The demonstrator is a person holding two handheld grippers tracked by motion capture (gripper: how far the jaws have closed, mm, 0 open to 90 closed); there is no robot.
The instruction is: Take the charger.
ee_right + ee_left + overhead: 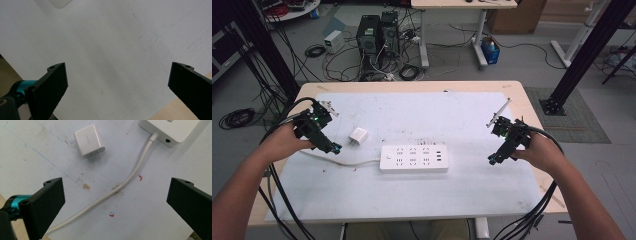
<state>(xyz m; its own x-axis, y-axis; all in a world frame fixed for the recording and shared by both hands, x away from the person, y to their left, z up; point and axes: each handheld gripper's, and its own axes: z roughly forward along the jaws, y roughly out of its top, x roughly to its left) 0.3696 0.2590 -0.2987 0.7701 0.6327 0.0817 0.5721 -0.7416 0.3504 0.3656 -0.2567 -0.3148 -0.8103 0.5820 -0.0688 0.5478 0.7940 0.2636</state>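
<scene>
A white power strip (pixel 414 159) lies flat near the middle of the white mat (pixel 422 197), and its white cable (pixel 347 162) runs off to the left. A small white plug adapter (pixel 358 135) lies just up-left of the strip, prongs showing in the left gripper view (pixel 89 140). My left gripper (pixel 333 148) hovers left of the adapter, above the cable (pixel 120 187), jaws wide open and empty. My right gripper (pixel 492 159) hangs open and empty over bare mat, to the right of the strip, whose corner (pixel 60 3) peeks in at the top.
The mat covers most of a wooden table (pixel 532 107). Black cables trail from both grippers off the table's near side. Computer towers (pixel 377 34), cable coils and black frame posts (pixel 584 50) stand on the floor beyond the far edge.
</scene>
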